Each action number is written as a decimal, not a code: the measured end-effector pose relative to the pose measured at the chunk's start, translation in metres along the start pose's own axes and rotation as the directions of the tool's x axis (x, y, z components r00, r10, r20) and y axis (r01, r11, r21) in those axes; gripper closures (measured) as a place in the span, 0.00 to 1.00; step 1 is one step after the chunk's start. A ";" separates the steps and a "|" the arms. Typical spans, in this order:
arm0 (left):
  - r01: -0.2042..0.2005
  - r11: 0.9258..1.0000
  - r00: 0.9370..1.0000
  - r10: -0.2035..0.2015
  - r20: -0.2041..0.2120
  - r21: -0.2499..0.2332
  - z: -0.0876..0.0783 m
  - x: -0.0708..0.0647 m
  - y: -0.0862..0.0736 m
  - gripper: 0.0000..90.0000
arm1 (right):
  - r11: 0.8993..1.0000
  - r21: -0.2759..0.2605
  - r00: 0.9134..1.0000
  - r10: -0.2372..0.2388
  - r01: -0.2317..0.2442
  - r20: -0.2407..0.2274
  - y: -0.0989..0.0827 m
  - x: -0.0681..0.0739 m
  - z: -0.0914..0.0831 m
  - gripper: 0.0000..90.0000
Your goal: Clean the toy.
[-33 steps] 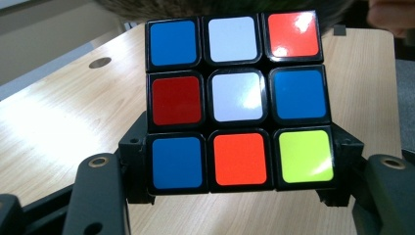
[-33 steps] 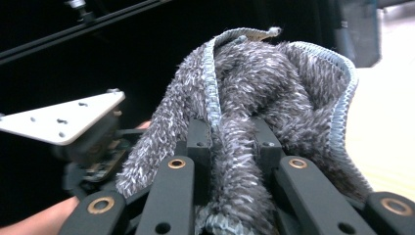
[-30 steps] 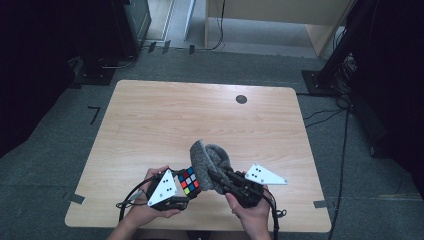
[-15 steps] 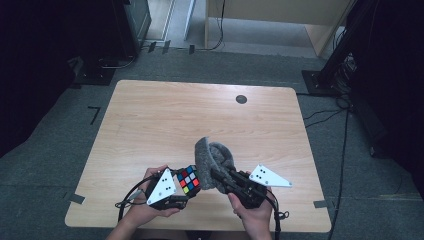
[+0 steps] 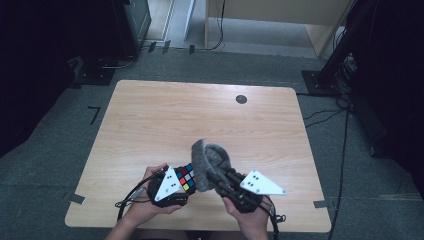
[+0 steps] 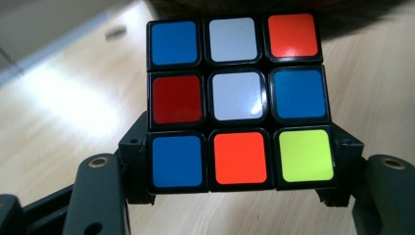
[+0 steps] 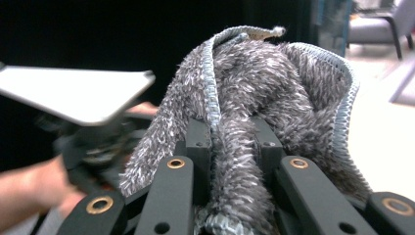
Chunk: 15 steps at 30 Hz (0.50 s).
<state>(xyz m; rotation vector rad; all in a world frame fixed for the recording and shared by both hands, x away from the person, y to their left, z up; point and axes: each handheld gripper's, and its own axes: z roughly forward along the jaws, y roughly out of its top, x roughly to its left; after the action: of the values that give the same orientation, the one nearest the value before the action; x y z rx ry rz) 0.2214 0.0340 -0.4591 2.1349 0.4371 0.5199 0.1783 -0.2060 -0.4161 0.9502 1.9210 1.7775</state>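
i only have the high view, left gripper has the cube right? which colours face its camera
Observer: Yes, the left gripper is shut on the puzzle cube. The face toward its camera has a white centre, with blue, white and orange-red stickers along the top row.
Operator: and the bottom row
Observer: Blue, orange, then yellow-green, just above where the jaws clamp the cube's sides.
Operator: is the right one really gripping that grey thing
Observer: Yes. In the right gripper view the right gripper pinches a bunched fold of the fuzzy grey cloth between its jaws.
Operator: any edge detail on it
Observer: The cloth has a pale blue stitched hem running along its border.
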 end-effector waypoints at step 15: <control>-0.044 0.996 0.999 0.045 -0.011 0.071 0.006 -0.013 0.007 0.38 | 0.974 0.173 0.952 -0.189 0.149 0.242 -0.008 0.007 0.012 0.84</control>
<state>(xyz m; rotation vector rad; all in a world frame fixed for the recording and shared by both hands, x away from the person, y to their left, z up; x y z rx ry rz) 0.2142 0.0197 -0.4593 2.2146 0.4211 0.5513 0.1797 -0.1922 -0.4240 0.9797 1.9269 1.3550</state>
